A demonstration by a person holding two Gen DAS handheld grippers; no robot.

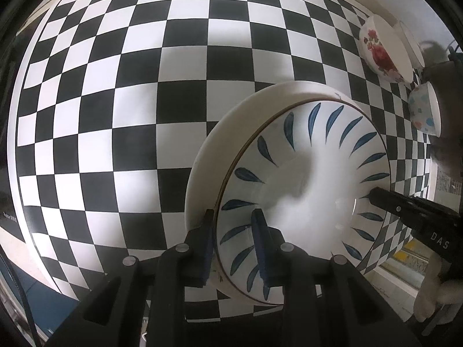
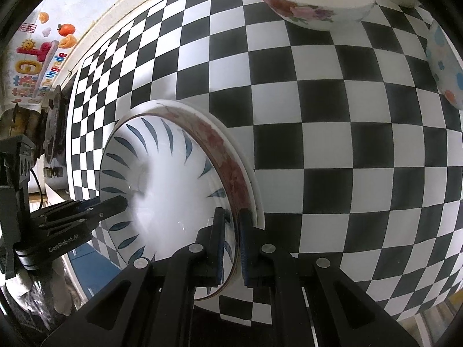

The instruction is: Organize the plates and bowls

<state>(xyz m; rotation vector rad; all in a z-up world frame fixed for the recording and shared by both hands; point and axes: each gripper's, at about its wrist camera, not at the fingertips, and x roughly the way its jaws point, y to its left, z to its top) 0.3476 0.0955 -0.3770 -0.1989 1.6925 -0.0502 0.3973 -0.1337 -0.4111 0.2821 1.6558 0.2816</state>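
The left gripper (image 1: 233, 225) and the right gripper (image 2: 231, 225) each grasp the rim of the blue-leaf bowl (image 1: 303, 179) over the checkered table (image 1: 115, 115).

Checkered tabletop (image 1: 115, 110); colourful poster (image 2: 37, 60) on wall.

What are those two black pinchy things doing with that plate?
A person is using both grippers at once. The left gripper and the right gripper each pinch an opposite rim of the blue-leaf plate, which sits on top of other plates over the checkered tablecloth. A flowered bowl and a dotted bowl wait further back.
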